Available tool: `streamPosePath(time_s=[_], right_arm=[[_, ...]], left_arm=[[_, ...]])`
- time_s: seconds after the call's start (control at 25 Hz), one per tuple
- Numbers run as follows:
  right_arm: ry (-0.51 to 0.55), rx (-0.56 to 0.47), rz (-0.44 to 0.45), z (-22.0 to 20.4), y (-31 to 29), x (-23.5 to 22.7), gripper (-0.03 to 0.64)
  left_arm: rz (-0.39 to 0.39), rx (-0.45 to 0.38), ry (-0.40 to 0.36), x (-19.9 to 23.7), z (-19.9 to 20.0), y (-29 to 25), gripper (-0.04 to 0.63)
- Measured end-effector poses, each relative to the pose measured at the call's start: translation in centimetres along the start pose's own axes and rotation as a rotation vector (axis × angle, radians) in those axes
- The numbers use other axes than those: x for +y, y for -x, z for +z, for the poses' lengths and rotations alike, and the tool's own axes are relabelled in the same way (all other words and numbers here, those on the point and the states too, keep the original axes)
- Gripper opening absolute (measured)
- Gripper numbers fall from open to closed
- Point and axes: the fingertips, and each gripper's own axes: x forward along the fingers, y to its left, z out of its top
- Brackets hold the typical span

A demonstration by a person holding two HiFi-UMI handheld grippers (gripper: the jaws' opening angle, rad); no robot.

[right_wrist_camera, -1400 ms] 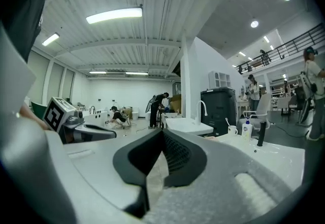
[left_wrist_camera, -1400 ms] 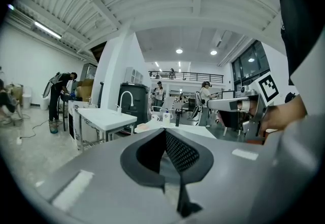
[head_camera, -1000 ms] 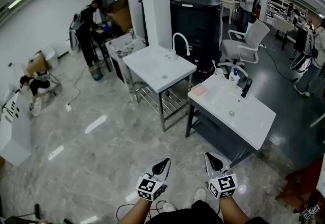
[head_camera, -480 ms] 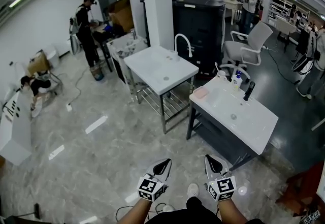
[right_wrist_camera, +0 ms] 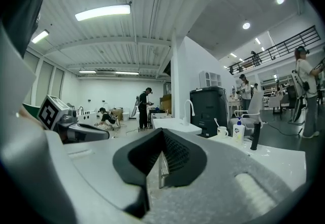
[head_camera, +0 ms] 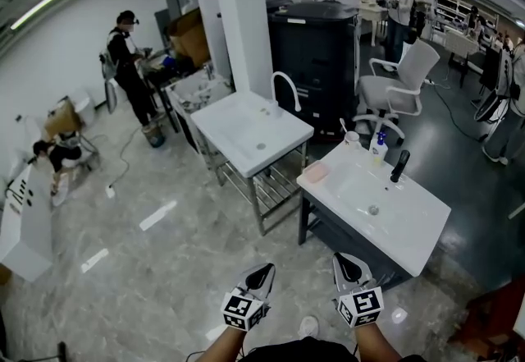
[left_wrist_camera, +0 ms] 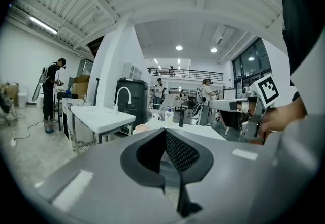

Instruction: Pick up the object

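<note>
Now | left gripper (head_camera: 262,272): jaws pressed together, holding nothing | right gripper (head_camera: 347,263): jaws together, empty | both over floor (head_camera: 156,270), near washbasin counter's (head_camera: 414,225) front edge

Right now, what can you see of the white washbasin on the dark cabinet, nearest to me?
The washbasin is a white, glossy rectangular top with a shallow bowl and a round drain. It lies level on a dark cabinet. On its far edge stand a black faucet, a pump bottle and a white cup; a pink item lies on its left corner.
</note>
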Motion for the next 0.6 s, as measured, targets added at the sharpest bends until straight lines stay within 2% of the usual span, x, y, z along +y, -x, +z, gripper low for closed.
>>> streamPosePath(time_s=[0.36,0.6], right_arm=[[-0.002,-0.046,0.053,1.5,-3.6,-6.0,0.003],[-0.032,-0.082,0.063,2.6,-5.1,-8.7,0.003]], left_arm=[[0.027,-0.001,-0.019,0.4,1.8,-7.2,0.017],[0.05,0.019,-0.012,-0.1,1.6,-9.4,0.017]])
